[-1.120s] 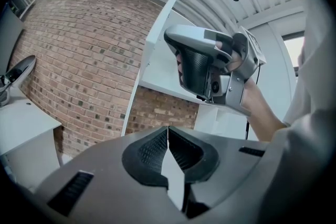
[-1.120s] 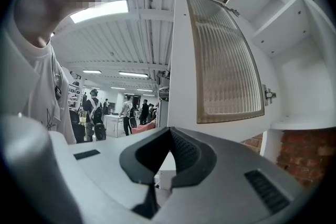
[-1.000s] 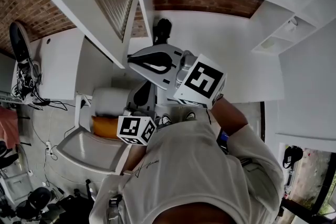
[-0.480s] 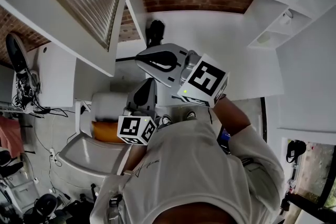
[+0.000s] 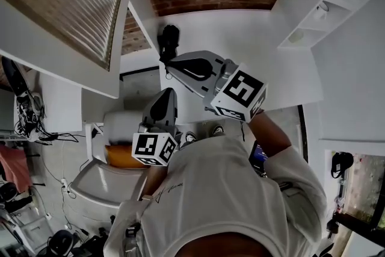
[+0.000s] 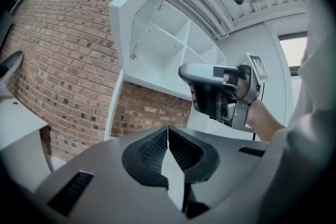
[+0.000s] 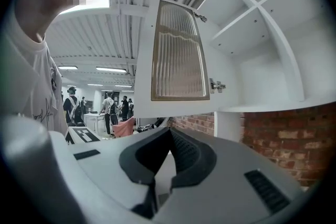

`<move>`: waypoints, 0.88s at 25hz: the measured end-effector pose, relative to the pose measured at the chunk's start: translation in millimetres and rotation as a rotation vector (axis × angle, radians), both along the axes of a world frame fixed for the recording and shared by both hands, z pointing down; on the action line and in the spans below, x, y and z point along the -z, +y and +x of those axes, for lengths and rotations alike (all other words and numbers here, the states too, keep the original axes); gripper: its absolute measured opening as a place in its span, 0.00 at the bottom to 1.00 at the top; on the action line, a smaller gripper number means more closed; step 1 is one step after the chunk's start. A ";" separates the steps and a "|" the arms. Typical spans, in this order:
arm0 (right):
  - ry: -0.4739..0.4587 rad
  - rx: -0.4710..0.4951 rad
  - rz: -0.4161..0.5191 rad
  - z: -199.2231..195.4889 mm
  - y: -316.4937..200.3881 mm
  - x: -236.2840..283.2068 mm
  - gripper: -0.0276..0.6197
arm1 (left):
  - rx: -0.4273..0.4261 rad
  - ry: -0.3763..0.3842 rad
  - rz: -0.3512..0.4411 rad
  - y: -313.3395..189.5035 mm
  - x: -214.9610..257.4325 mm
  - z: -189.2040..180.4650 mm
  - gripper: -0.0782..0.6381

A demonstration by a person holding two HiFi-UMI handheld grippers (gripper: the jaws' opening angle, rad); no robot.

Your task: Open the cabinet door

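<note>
— Two grey grippers are in your hands: left gripper and right gripper, jaws together, nothing between them.
— Doors?
— One white-framed ribbed-glass cabinet door, standing open, up on your left.

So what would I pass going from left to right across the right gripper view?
white shirt → people far off in the room → cabinet door with ribbed glass → hinge → white shelves
</note>
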State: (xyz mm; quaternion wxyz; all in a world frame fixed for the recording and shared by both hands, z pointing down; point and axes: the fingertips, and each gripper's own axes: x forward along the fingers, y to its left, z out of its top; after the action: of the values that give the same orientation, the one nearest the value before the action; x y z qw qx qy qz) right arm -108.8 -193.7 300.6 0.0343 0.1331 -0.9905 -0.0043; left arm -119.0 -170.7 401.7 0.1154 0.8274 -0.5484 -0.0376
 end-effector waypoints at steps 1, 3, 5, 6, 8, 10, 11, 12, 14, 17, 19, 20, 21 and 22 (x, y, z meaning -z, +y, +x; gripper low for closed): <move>0.002 -0.014 -0.006 5.0 -2.9 -2.4 0.08 | -0.007 0.000 -0.002 -1.6 -0.7 2.4 0.13; 0.003 -0.042 -0.017 15.0 -8.4 -7.0 0.08 | -0.021 0.001 -0.005 -4.3 -1.8 7.1 0.13; -0.001 -0.067 -0.033 24.8 -12.2 -11.2 0.08 | -0.031 0.001 -0.008 -5.4 -2.1 11.4 0.13; -0.003 -0.077 -0.043 29.5 -13.5 -13.3 0.08 | -0.036 0.001 -0.009 -5.9 -2.1 13.5 0.13; -0.002 -0.093 -0.059 39.0 -15.3 -17.8 0.08 | -0.046 -0.002 -0.009 -7.3 -1.8 18.1 0.13; 0.008 -0.112 -0.069 48.3 -17.0 -23.6 0.08 | -0.056 -0.003 -0.009 -8.9 -1.7 22.4 0.13; 0.013 -0.124 -0.075 53.0 -17.8 -26.8 0.08 | -0.060 -0.004 -0.010 -9.5 -1.9 24.1 0.13; 0.019 -0.137 -0.083 57.7 -18.5 -30.0 0.08 | -0.063 -0.004 -0.011 -9.9 -2.2 25.5 0.13; 0.027 -0.163 -0.097 67.1 -20.1 -36.2 0.08 | -0.067 -0.003 -0.013 -10.5 -3.2 27.9 0.13; 0.034 -0.192 -0.125 80.1 -21.5 -46.0 0.08 | -0.072 -0.002 -0.019 -10.6 -4.8 30.8 0.13; 0.039 -0.203 -0.148 87.3 -21.1 -52.9 0.08 | -0.075 -0.002 -0.021 -10.3 -5.3 32.4 0.13; 0.044 -0.207 -0.156 90.1 -20.9 -56.4 0.08 | -0.075 -0.003 -0.022 -10.3 -5.5 32.9 0.13; 0.051 -0.211 -0.163 92.5 -20.6 -59.9 0.08 | -0.074 -0.003 -0.023 -10.2 -6.0 33.0 0.13; 0.056 -0.215 -0.169 94.8 -20.2 -63.4 0.08 | -0.073 -0.003 -0.024 -10.1 -6.5 32.9 0.13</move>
State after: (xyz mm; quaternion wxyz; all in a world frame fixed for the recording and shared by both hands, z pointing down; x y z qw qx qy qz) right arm -14.1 -213.8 364.0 0.0735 0.2349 -0.9660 0.0791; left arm -86.2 -180.8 408.2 0.1258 0.8454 -0.5186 -0.0255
